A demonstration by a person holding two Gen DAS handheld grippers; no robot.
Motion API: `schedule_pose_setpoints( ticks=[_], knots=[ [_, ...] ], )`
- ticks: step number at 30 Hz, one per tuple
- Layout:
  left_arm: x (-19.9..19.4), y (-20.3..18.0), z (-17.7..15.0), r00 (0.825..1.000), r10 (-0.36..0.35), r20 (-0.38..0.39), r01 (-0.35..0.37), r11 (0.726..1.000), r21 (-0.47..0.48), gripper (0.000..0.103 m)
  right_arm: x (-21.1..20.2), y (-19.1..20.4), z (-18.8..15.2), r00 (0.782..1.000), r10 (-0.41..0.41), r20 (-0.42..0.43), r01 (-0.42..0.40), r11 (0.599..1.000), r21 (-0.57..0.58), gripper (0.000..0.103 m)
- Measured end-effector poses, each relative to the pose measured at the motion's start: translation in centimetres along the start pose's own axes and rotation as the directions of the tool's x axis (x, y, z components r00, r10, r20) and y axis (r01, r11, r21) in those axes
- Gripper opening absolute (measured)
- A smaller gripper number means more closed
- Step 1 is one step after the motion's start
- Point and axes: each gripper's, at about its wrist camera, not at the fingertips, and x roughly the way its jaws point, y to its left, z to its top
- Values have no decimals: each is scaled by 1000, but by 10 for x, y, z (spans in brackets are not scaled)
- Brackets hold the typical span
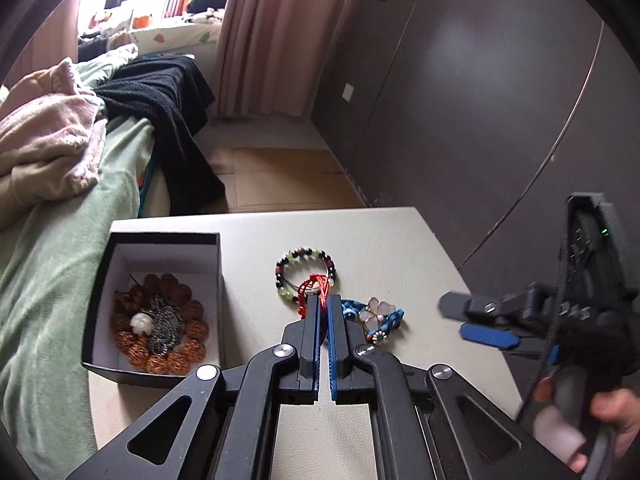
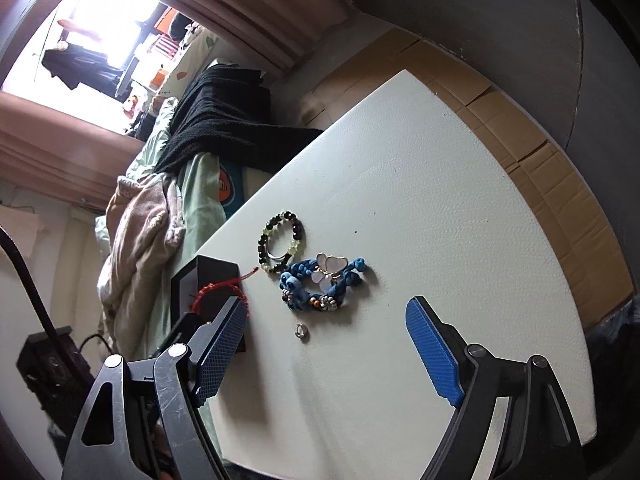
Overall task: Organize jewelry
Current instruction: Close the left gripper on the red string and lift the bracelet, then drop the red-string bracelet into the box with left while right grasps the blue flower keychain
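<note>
My left gripper (image 1: 325, 300) is shut on a red cord bracelet (image 1: 316, 285), held just above the white table (image 1: 380, 236). The red cord also shows in the right wrist view (image 2: 218, 290). A black box (image 1: 160, 240) at the left holds brown bead jewelry (image 1: 160, 328). A bead bracelet (image 1: 306, 276) lies behind the fingertips, and a blue braided piece with a flower charm (image 1: 374, 318) lies to their right. In the right wrist view I see the bead bracelet (image 2: 282, 246), the blue braided piece (image 2: 320, 284) and a small ring (image 2: 301, 330). My right gripper (image 2: 324, 320) is open and empty above the table.
A bed with a green sheet (image 1: 60, 272), pink blanket (image 1: 48, 136) and black knit cloth (image 1: 168, 100) runs along the table's left. Cardboard (image 1: 280, 176) covers the floor beyond. A dark wall panel (image 1: 480, 80) stands at the right.
</note>
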Motion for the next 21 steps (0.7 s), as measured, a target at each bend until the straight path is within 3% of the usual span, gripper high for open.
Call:
schedule_pose_setpoints(
  ticks=[10,21],
  knots=[
    [-23,37,16,998,-8,57,13,995,-95,2,32,35,-3,1000,10,-17,-12,993,-121,61],
    [-33,76,24,997,3,71,9,985,-175,2,76,55,-2,998,-39,-54,28,979,-204,61]
  ],
)
